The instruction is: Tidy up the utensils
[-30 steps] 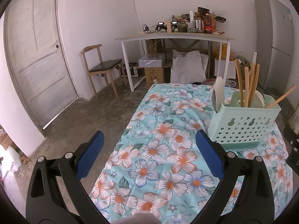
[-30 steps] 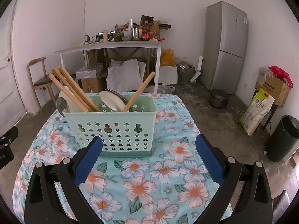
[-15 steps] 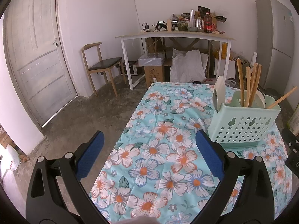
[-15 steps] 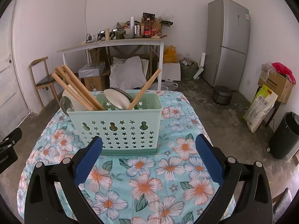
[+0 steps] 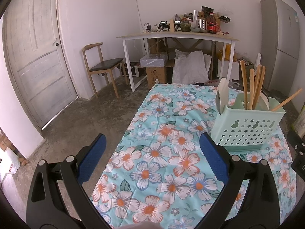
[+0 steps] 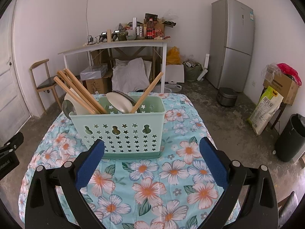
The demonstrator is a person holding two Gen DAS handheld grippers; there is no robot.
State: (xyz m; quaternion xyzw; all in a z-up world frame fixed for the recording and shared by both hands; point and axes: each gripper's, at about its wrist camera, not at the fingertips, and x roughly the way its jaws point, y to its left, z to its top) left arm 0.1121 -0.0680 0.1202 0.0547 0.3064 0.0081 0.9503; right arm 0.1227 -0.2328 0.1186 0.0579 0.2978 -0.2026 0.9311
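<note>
Tablecloth (image 6: 171,173) with flowers carries green caddy (image 6: 122,129).

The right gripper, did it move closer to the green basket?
Yes. The right gripper has come closer: the mint green plastic utensil basket now looks larger and lower in its view, its base between the open jaws, against the grey fridge.

Over the last second the right gripper (image 6: 151,160) has closed in on the mint utensil caddy (image 6: 122,131), whose base now sits just past its spread blue pads (image 6: 89,164), while the left gripper (image 5: 152,160) seems to have lifted only slightly.
</note>
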